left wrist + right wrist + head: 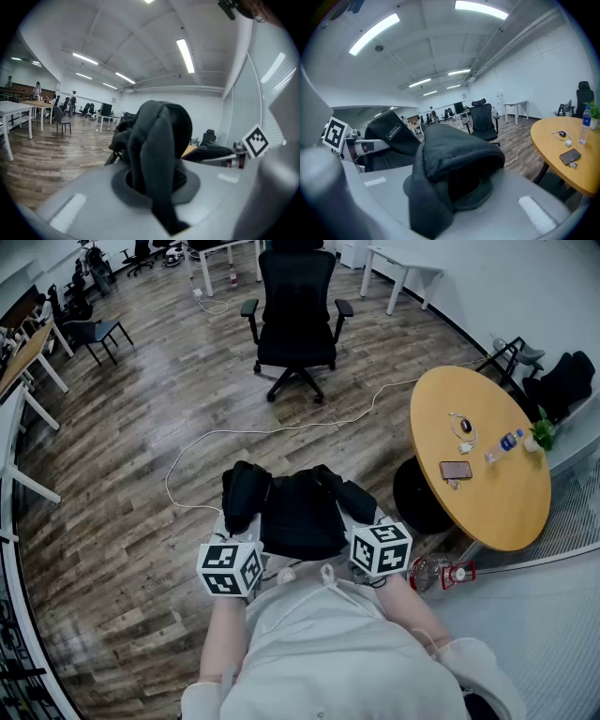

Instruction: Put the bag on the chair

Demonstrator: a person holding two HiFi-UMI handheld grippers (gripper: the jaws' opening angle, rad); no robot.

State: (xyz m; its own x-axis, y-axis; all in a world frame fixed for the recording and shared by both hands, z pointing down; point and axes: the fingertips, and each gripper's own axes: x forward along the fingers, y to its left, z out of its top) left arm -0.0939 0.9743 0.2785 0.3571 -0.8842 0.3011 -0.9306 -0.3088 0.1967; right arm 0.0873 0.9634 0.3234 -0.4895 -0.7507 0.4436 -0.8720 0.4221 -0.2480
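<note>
A black bag [300, 514] hangs in front of me, held up by its two padded shoulder straps. My left gripper [242, 526] is shut on the left strap [159, 150], which folds over its jaws. On the other side, my right gripper [361, 510] is shut on the right strap [452, 161]. The black office chair [296, 306] stands empty on the wood floor well beyond the bag, facing me, and also shows in the right gripper view [485, 122]. The jaw tips themselves are hidden under the strap fabric.
A round wooden table [487, 512] stands to my right, with a phone [456, 470], a bottle [509, 442] and a small plant [542, 432] on it. A white cable [281, 427] runs across the floor between me and the chair. White desks and other chairs line the left side.
</note>
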